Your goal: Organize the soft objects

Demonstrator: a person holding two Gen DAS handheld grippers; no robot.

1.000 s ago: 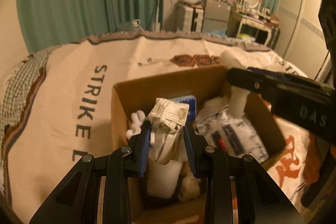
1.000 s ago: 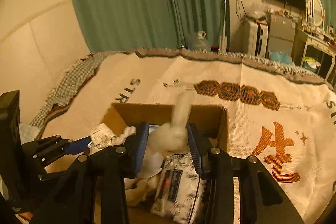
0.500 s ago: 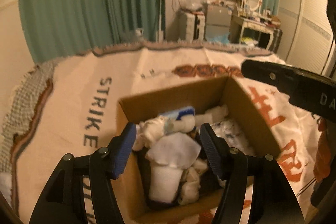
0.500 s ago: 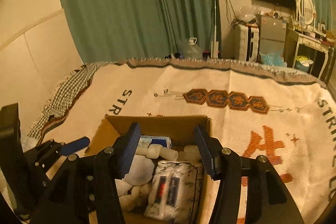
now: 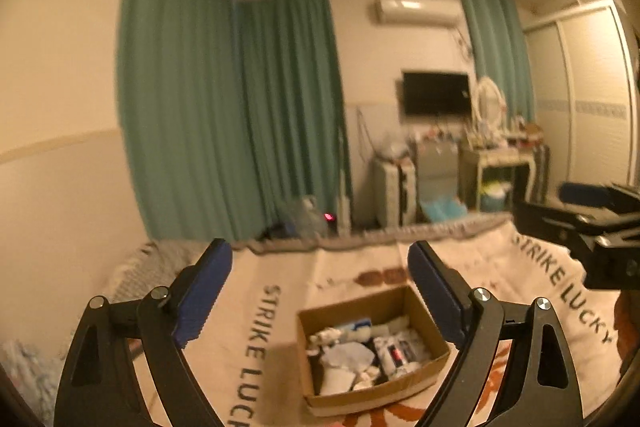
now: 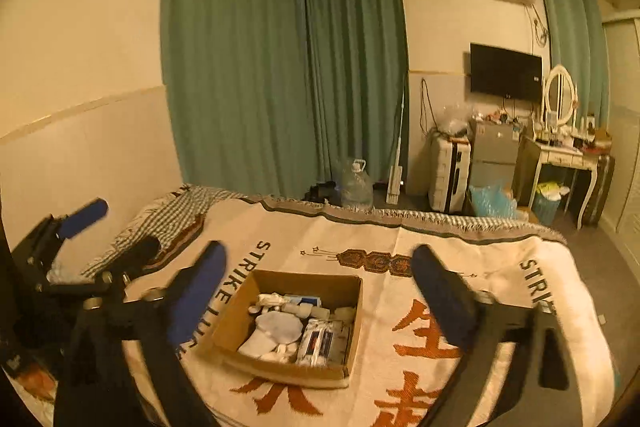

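Note:
An open cardboard box (image 6: 344, 315) sits on the bed's cream blanket; it also shows in the left wrist view (image 5: 420, 311). Inside lie several soft white items: a white cloth bundle (image 6: 278, 325), rolled socks (image 6: 280, 301) and a patterned tissue pack (image 6: 322, 341). My left gripper (image 5: 320, 281) is open and empty, high above and behind the box. My right gripper (image 6: 318, 283) is open and empty, also raised well above the box. The left gripper also shows at the left of the right wrist view (image 6: 80, 223).
The cream blanket (image 6: 460, 267) with "STRIKE LUCKY" lettering covers the bed. Green curtains (image 6: 280, 67) hang behind. A water jug (image 6: 356, 183), a suitcase (image 6: 448, 173), a small fridge and a dressing table (image 6: 560, 155) stand along the far wall.
Both grippers let go of their white soft items into the box, opened wide, and pulled up and back from it. The box now looks small and far below.

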